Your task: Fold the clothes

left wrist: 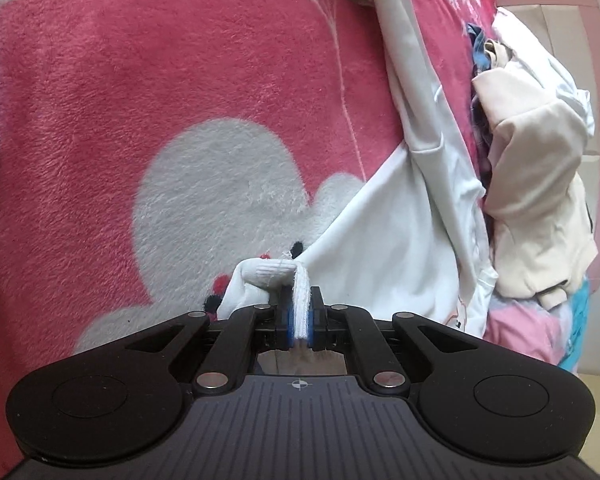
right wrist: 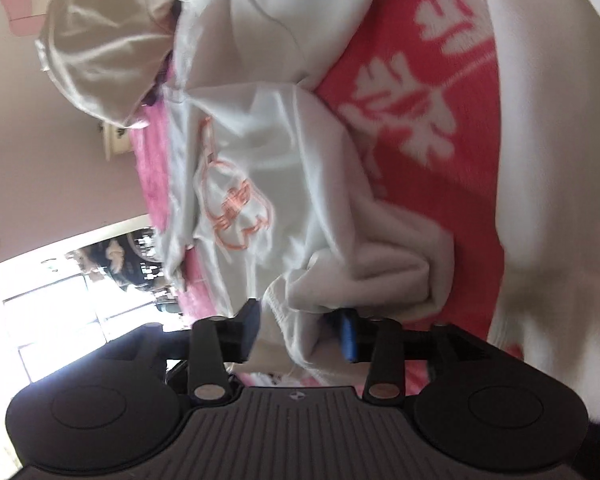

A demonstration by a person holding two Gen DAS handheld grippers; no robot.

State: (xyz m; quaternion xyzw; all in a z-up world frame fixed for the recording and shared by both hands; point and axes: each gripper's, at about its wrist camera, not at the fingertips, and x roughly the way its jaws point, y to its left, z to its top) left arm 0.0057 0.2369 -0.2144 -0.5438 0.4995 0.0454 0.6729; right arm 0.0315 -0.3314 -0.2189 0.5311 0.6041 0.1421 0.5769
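A white sweatshirt [left wrist: 388, 248] lies on the pink fleece blanket [left wrist: 140, 80]. My left gripper [left wrist: 299, 312] is shut on its ribbed white edge [left wrist: 268, 270], with the cloth pinched flat between the blue pads. In the right wrist view the same white sweatshirt [right wrist: 292, 152] shows an orange outline print [right wrist: 236, 208]. My right gripper [right wrist: 298, 328] is rolled sideways, its jaws wide apart. A bunched fold of the sweatshirt's hem [right wrist: 300, 312] sits loosely between them, and the pads do not press on it.
A pile of other clothes, cream [left wrist: 540, 184], pink and blue, sits along the blanket's right side. The cream garment [right wrist: 100, 52] also lies beyond the sweatshirt in the right wrist view. The blanket [right wrist: 420, 60] has white leaf patterns. A bright window [right wrist: 60, 280] lies past the bed's edge.
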